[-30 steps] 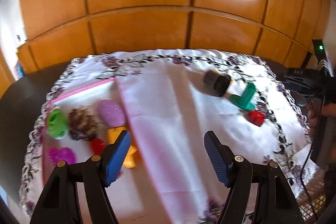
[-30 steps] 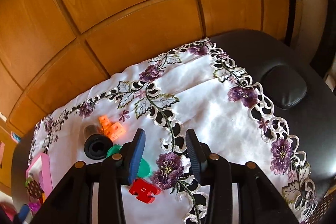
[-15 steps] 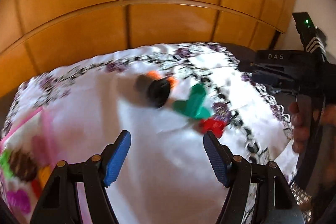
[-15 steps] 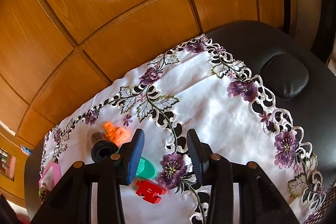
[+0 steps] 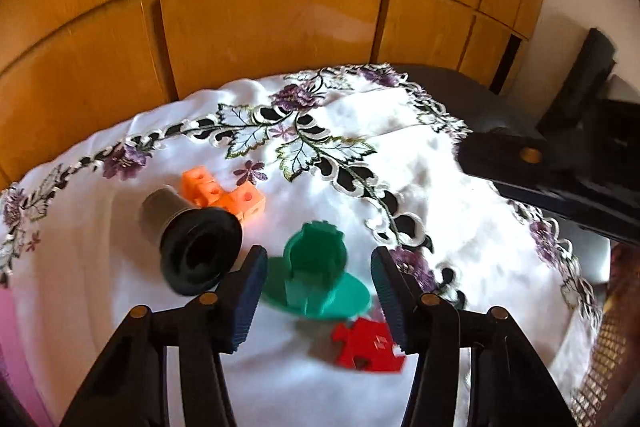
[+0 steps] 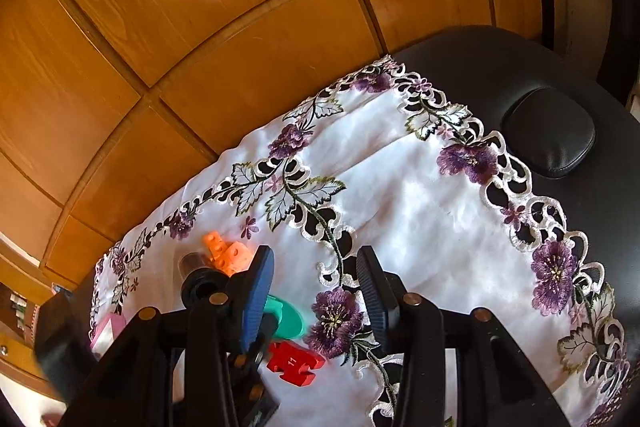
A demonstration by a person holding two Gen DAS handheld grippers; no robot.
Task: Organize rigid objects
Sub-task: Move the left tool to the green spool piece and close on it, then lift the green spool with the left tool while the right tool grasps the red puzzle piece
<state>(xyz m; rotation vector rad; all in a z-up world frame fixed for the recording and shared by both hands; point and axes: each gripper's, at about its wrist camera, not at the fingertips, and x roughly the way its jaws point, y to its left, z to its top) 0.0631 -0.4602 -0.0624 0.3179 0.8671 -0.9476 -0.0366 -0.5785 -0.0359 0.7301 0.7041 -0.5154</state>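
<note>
A big wooden wardrobe (image 6: 224,39) fills the top of both views. It is shiny orange-brown, with flat panels and dark lines between them. Bright light makes white spots on the wood, at the top middle of the left view and the upper left of the right view. Below it is a black padded surface (image 6: 520,67) with a soft round pad (image 6: 550,131) at the right of the right view. A white cloth (image 6: 420,219) with purple flowers and leafy lace edges lies over it. A pale wall (image 5: 576,7) shows at the upper right of the left view.
</note>
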